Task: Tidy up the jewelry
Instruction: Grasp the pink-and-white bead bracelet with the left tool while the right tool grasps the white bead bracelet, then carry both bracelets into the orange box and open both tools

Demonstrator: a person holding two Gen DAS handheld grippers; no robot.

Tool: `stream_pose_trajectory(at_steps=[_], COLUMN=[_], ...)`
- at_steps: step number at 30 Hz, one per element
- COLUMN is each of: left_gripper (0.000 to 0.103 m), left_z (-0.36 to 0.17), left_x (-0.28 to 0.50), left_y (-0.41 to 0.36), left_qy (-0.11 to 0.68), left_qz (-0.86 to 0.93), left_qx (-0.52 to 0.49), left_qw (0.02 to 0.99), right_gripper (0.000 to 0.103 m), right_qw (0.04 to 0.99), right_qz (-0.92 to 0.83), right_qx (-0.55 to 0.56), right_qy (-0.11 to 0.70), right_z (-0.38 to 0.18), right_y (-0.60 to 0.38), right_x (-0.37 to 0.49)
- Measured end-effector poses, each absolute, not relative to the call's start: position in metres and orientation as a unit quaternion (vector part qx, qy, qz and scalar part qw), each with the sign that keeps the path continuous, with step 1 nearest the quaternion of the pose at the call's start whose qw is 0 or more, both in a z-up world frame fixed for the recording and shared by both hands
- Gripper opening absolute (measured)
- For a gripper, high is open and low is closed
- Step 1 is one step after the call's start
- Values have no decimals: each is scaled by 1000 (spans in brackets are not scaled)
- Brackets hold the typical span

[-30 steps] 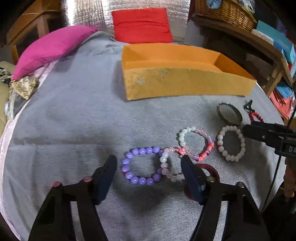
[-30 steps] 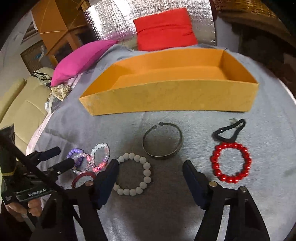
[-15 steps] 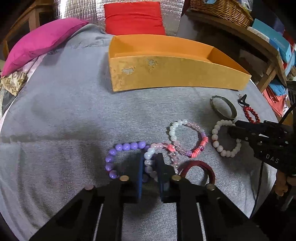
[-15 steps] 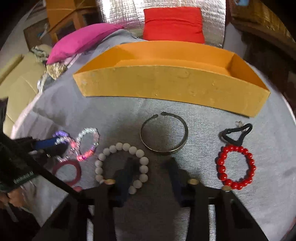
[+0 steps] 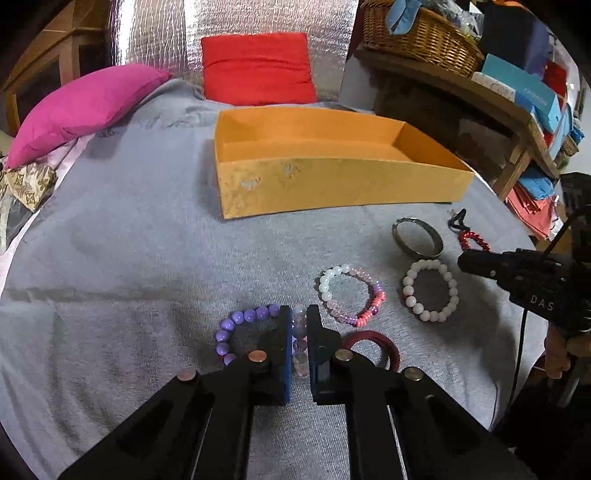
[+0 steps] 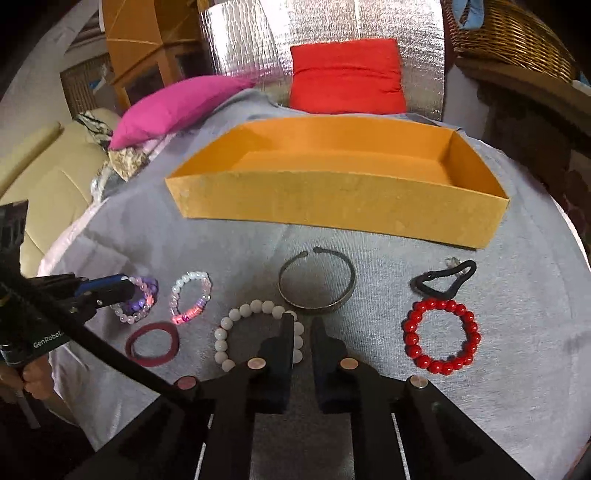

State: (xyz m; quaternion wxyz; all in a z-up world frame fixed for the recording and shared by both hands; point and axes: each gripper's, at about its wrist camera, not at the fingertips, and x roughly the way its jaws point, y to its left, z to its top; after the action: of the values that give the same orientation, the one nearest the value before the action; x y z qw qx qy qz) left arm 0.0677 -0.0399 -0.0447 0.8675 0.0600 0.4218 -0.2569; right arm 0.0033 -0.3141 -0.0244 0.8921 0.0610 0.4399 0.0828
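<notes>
Left claw [image 5: 298, 325]: clenched on the purple and pale pink bead bracelet [image 5: 243, 328]. The pale beads of that bracelet sit pinched between the two fingers; its purple beads curve out to the left of the claw, over the grey cloth [image 5: 129, 258] that covers the surface.

Right claw [image 6: 303, 332]: clenched on the white bead bracelet [image 6: 236, 332]. The right-hand stretch of the bead ring sits against the inner face of the left finger; the rest of the ring lies to the left of the claw on the cloth.

Items relative to the left claw:
- Maroon band [image 5: 384, 345]: flat on the cloth, just right of the fingers.
- Multicolour bead bracelet [image 5: 351, 295]: ahead and to the right, apart from the claw.

Items relative to the right claw:
- Metal cuff bangle [image 6: 317, 284]: directly ahead of the fingertips, near them, its open gap facing away.
- Red bead bracelet [image 6: 441, 336]: to the right, apart from the claw.
- Black loop [image 6: 443, 282]: ahead and to the right, just beyond the red bead bracelet.

Orange tray [image 6: 332, 203]: beyond all the jewelry, ahead of both claws. No jewelry shows inside it.

Beyond the tray: a red cushion [image 6: 345, 81] against a silver foil panel [image 6: 258, 44], and a magenta cushion [image 5: 85, 103] to its left. A wicker basket [image 5: 417, 33] stands on a shelf far to the right of the left claw.
</notes>
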Motion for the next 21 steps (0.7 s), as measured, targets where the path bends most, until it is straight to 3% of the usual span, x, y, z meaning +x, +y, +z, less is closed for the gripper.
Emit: stream_pose_trajectory(at_steps=[4,6,8,9,10,12,13,14,15,17,21], left_gripper=[8,8,8,8,8,8,8,8,8,8,8], left_z=[-43,-41,-41,-41,-43,-44,-43,-43,-44,-46,-47], left_x=[64,61,60,59,60,58,57,56,56,55,55], left_y=[-34,-33,-36,-37,-37,-39,-39,-40,-39,-37,-29], left_qy=[418,415,413,415,417,418,416,414,414,418,423], left_qz=[-266,-275,-280,-283,-285,-295,-300,-303,-303,-303,-308], left_qx=[59,60,63,64,65,67,69,73,75,76,62], left_qw=[866,865,864,863,861,857,856,855,855,853,850], right_gripper=[10,20,59,66,65,48,31,22,22,10,10], right_qw=[881,882,883,883,883,879,875,869,869,876,883], right_qz=[100,97,86,81,81,86,81,73,65,64,64], right_qx=[92,94,93,98,99,80,65,49,34,9,14], right_qy=[454,452,453,453,451,462,472,487,490,477,464], right_z=[-28,-26,-27,-28,-30,-36,-41,-49,-53,-49,-41], right_y=[-318,-319,-320,-320,-318,-309,-304,-299,-294,-287,-287], right_x=[3,3,2,3,6,11,15,18,19,16,9])
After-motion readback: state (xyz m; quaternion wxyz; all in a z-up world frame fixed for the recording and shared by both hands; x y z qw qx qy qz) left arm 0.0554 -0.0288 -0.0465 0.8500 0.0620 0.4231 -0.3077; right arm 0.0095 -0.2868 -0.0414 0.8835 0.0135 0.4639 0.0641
